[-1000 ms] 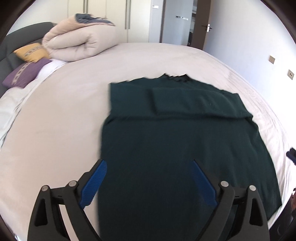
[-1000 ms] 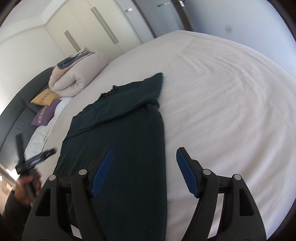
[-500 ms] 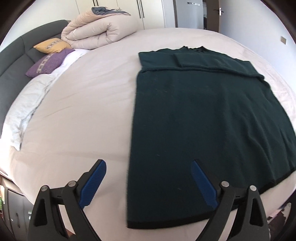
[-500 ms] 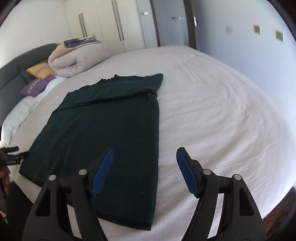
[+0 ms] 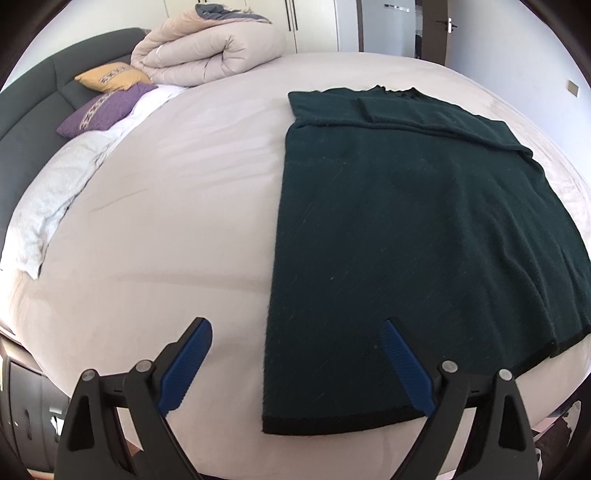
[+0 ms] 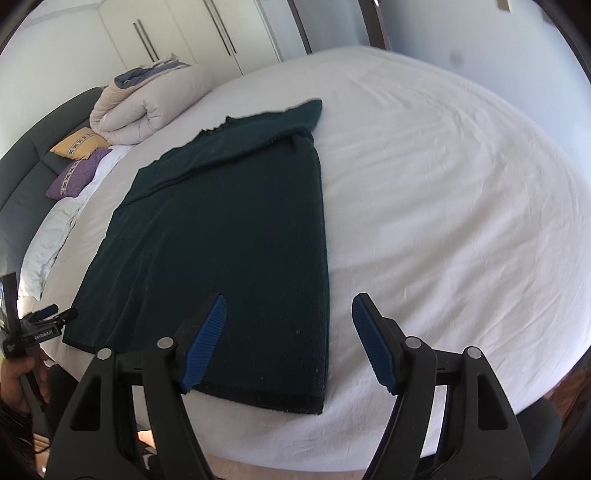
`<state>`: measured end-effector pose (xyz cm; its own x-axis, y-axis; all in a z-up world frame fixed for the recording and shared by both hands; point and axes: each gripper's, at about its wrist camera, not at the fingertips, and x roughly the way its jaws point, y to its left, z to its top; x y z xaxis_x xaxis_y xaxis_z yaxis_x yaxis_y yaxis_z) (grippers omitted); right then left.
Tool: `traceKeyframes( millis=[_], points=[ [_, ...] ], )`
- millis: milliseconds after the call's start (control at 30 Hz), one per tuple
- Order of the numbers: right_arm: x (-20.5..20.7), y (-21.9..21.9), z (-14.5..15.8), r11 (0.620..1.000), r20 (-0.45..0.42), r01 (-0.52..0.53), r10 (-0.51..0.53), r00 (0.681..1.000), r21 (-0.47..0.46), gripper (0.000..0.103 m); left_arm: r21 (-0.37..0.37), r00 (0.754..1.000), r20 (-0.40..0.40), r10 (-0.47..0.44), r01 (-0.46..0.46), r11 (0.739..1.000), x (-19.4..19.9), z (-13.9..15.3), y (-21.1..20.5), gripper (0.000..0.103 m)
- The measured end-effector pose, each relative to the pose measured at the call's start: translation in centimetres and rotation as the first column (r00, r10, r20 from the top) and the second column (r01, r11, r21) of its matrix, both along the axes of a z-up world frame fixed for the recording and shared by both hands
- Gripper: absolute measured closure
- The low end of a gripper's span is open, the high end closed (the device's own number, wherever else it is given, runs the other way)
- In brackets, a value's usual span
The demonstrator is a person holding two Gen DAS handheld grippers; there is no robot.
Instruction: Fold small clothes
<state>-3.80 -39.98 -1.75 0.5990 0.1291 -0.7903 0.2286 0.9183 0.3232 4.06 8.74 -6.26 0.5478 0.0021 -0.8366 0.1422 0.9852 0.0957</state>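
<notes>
A dark green knit sweater (image 5: 413, 229) lies flat on the white bed (image 5: 166, 221), sleeves folded across its chest, hem toward me. It also shows in the right wrist view (image 6: 229, 236). My left gripper (image 5: 295, 365) is open and empty, held above the hem's left corner. My right gripper (image 6: 288, 339) is open and empty, held above the hem's right corner. The left gripper also shows at the left edge of the right wrist view (image 6: 44, 321), held in a hand.
A rolled beige duvet (image 5: 207, 51) lies at the bed's far left. A yellow pillow (image 5: 110, 79) and a purple pillow (image 5: 103, 110) lean on the dark headboard (image 5: 33, 96). White wardrobes (image 6: 184, 37) and a door (image 5: 443, 29) stand behind.
Both grippers have pulled back toward the near edge of the bed, so the sweater's hem now shows. Both stayed open. The sweater has not moved.
</notes>
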Motion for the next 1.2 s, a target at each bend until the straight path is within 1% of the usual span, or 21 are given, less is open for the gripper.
traceKeyframes(
  millis=[100, 267, 367, 533, 600, 667, 733, 800, 833, 867, 900, 1000, 1100, 1167, 1200],
  points=[
    [0.1, -0.4, -1.3, 0.997, -0.041, 0.005, -0.001, 0.999, 0.077, 0.033, -0.040, 0.999, -0.030, 0.011, -0.012, 0.999, 0.1, -0.5, 0.7, 0.008],
    [0.0, -0.9, -2.6, 0.993, -0.083, 0.017, -0.007, 0.996, 0.117, 0.033, -0.160, 0.995, -0.092, 0.043, -0.057, 0.985, 0.5, -1.5, 3.1, 0.008],
    [0.0, -1.5, -2.9, 0.987, -0.082, 0.020, -0.007, 0.997, 0.157, 0.033, -0.250, 0.989, -0.140, 0.050, -0.084, 0.965, 0.8, -1.9, 4.8, 0.016],
    [0.4, -2.3, -3.7, 0.963, -0.089, 0.029, -0.005, 0.996, 0.266, 0.033, -0.289, 0.983, -0.185, -0.005, -0.050, 0.956, 1.3, -1.9, 5.4, 0.024],
    [0.7, -2.4, -3.9, 0.942, -0.089, 0.020, 0.011, 0.996, 0.334, 0.033, -0.330, 0.979, -0.204, -0.027, -0.043, 0.943, 1.6, -1.8, 5.6, 0.027],
    [0.9, -2.3, -4.1, 0.938, -0.093, 0.014, 0.019, 0.995, 0.346, 0.033, -0.371, 0.973, -0.225, -0.049, -0.038, 0.928, 2.2, -1.8, 5.6, 0.030],
    [1.0, -2.2, -4.2, 0.936, -0.093, 0.010, 0.024, 0.995, 0.351, 0.033, -0.360, 0.966, -0.248, -0.075, -0.020, 0.933, 2.7, -2.0, 5.0, 0.034],
    [1.0, -2.1, -4.3, 0.929, -0.095, 0.008, 0.029, 0.995, 0.370, 0.033, -0.347, 0.958, -0.265, -0.111, 0.013, 0.938, 2.8, -2.1, 4.1, 0.047],
    [1.1, -2.1, -4.4, 0.926, -0.096, 0.005, 0.034, 0.995, 0.377, 0.033, -0.342, 0.953, -0.275, -0.128, 0.028, 0.939, 2.8, -2.1, 3.7, 0.048],
    [1.2, -2.0, -4.4, 0.924, -0.097, 0.002, 0.038, 0.995, 0.383, 0.033, -0.339, 0.950, -0.281, -0.139, 0.037, 0.940, 2.7, -2.2, 3.4, 0.052],
    [1.2, -2.0, -4.4, 0.922, -0.098, -0.002, 0.043, 0.994, 0.386, 0.033, -0.341, 0.948, -0.285, -0.143, 0.039, 0.939, 2.7, -2.2, 3.3, 0.057],
    [1.1, -1.8, -4.5, 0.915, -0.095, -0.014, 0.057, 0.994, 0.402, 0.033, -0.367, 0.942, -0.300, -0.148, 0.029, 0.930, 3.2, -2.6, 3.6, 0.065],
    [1.1, -1.8, -4.6, 0.907, -0.095, -0.016, 0.062, 0.994, 0.421, 0.033, -0.391, 0.934, -0.319, -0.159, 0.023, 0.920, 3.4, -2.7, 3.9, 0.068],
    [0.7, -2.0, -4.7, 0.895, -0.097, -0.009, 0.059, 0.994, 0.446, 0.033, -0.418, 0.926, -0.338, -0.169, 0.013, 0.908, 3.5, -2.8, 4.3, 0.068],
    [0.6, -2.1, -4.8, 0.889, -0.096, -0.006, 0.056, 0.994, 0.458, 0.033, -0.445, 0.923, -0.348, -0.167, -0.005, 0.896, 3.6, -2.9, 4.8, 0.067]
  ],
)
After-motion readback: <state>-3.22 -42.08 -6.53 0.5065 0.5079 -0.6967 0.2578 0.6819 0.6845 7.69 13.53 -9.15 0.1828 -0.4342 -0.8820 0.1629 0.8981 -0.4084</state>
